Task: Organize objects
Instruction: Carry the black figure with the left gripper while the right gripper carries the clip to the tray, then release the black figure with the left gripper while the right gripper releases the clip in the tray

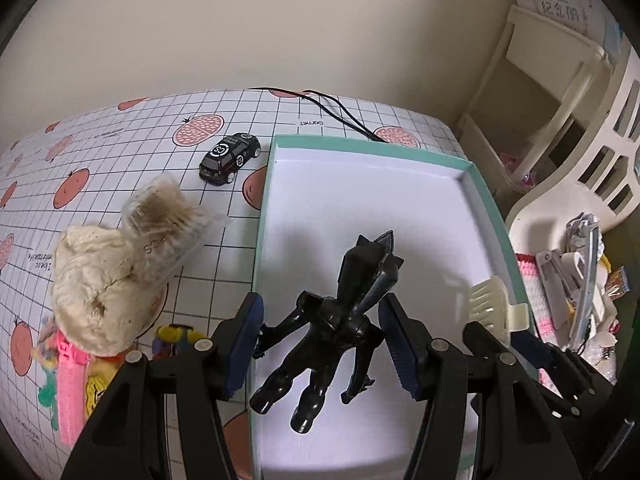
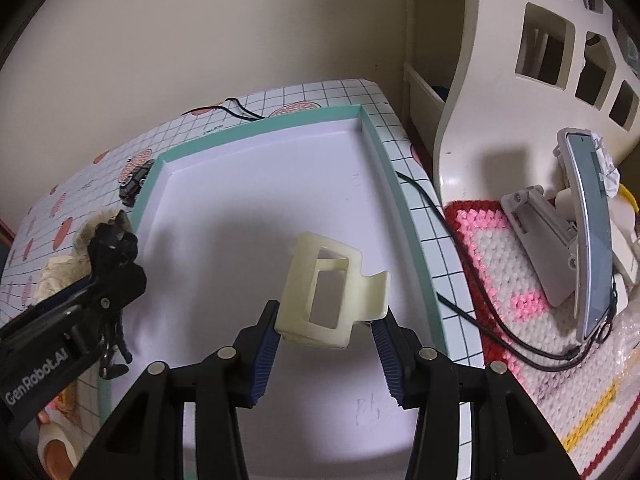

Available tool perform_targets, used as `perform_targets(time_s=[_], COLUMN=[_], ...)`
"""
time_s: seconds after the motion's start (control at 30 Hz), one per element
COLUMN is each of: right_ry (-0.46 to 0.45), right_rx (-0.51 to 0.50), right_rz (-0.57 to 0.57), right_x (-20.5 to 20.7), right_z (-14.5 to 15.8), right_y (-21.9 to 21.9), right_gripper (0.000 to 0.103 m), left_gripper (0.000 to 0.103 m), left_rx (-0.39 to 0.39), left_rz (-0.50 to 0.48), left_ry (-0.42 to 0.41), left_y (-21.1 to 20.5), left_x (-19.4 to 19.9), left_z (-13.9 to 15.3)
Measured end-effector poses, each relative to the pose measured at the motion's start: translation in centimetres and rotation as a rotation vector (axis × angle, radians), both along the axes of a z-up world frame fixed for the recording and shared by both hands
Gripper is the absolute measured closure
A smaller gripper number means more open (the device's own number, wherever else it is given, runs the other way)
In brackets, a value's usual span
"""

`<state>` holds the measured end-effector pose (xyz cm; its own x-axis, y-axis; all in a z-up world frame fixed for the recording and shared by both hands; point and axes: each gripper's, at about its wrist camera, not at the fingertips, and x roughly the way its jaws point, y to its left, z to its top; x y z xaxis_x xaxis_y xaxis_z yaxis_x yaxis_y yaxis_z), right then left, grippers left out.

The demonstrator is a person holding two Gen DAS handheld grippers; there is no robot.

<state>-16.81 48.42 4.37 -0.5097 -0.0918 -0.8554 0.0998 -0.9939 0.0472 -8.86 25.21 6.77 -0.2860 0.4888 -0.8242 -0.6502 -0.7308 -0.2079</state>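
Beige wall (image 1: 280,20), seemingly plastic cream chair (image 2: 500,80)

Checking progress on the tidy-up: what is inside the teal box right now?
The teal box shows a bare white floor. Both claws hang over it with a black figure and a cream hair clip; the floor beneath them is hidden.

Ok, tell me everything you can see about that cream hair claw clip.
The cream hair claw clip looks like glossy plastic, with a rectangular open-frame body, a curved lever tab on one side and comb-like teeth visible in the left wrist view. It is held between the blue ribbed fingers of the right gripper, over the white floor of the teal-rimmed box; whether it touches that floor is unclear.
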Motion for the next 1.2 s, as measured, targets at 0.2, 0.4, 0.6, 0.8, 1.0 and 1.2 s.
perform_targets(time_s=[0.2,0.4,0.6,0.8,1.0,1.2], right_ry=[0.004,0.008,0.011,0.026,0.031,0.030], right_rx=[-0.033,-0.035,-0.028,-0.038,-0.041,-0.032], right_rz=[-0.034,-0.033,-0.025,-0.017,-0.017,-0.014], right_x=[-0.4,-0.5,-0.5,-0.2,-0.1,-0.1], right_z=[-0.4,-0.6,-0.6,-0.2,0.1,0.1], right_y=[0.9,0.7,0.5,0.4,0.6,0.4], right_gripper=[0.054,0.054,0.053,0.053,0.053,0.051], left_gripper=[0.041,0.041,0.041,0.041,0.041,0.039], left_rx=[-0.008,0.003,0.024,0.054,0.082,0.084], left_rz=[0.016,0.038,0.052,0.072,0.096,0.119], left_ry=[-0.016,-0.048,-0.053,-0.075,-0.069,-0.046], left_y=[0.5,0.6,0.3,-0.1,-0.6,-1.0], left_x=[-0.5,-0.7,-0.6,-0.8,-0.8,-0.7], left_z=[-1.2,-1.8,-1.6,-1.2,-0.6,-0.1])
